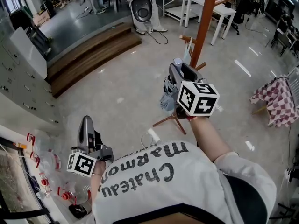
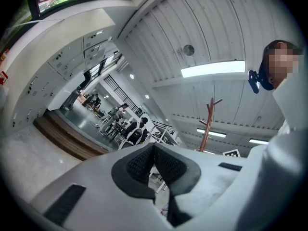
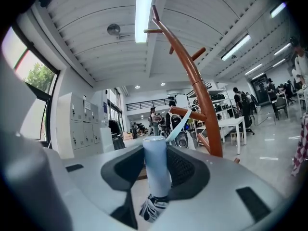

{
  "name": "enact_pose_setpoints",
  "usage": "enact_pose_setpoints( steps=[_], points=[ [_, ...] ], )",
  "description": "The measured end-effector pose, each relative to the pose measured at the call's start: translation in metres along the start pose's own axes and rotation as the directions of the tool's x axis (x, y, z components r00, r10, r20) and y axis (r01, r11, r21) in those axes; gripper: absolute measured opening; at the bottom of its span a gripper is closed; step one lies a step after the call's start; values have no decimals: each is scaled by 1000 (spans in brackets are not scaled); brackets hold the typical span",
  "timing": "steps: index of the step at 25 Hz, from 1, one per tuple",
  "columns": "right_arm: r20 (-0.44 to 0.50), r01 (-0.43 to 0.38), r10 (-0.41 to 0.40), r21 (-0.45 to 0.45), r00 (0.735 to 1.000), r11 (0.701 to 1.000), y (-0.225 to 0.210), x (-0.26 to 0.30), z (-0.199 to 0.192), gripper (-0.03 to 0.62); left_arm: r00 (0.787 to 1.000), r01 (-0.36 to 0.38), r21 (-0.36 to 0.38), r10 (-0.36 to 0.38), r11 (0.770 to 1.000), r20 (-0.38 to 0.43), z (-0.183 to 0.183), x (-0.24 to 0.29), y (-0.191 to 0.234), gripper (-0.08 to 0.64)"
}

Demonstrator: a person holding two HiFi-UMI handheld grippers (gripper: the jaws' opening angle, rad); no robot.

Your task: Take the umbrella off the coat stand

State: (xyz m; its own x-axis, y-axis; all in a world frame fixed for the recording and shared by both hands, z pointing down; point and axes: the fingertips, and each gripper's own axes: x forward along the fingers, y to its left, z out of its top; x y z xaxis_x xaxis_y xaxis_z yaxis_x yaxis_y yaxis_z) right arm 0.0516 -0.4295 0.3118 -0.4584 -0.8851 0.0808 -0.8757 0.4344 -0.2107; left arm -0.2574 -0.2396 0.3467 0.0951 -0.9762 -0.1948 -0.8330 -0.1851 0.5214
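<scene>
While level — right tool [image 1: 179, 70] on umbrella [image 3: 156, 160]

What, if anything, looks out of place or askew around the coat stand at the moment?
Nothing looks spilled or damaged. The only oddity is the umbrella handle, clamped between the fingers of the right gripper. Its pale strap slants up to a peg on the coat stand and seems still hooked there, so it isn't free yet.

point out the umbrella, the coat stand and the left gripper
umbrella [image 3: 156, 167]: right gripper view, pale blue handle between the jaws
coat stand [image 3: 204, 106]: right gripper view, brown pole
left gripper [image 1: 87, 123]: head view, tips of its shut jaws
</scene>
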Motion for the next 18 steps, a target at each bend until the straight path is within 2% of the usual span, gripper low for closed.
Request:
enact_pose_setpoints(
  steps=[18],
  points=[
    [20,-27,27,-24,999,999,10,-3,5,156,1000,0,6,0,1000,2,2,-2,-2,21]
  ],
)
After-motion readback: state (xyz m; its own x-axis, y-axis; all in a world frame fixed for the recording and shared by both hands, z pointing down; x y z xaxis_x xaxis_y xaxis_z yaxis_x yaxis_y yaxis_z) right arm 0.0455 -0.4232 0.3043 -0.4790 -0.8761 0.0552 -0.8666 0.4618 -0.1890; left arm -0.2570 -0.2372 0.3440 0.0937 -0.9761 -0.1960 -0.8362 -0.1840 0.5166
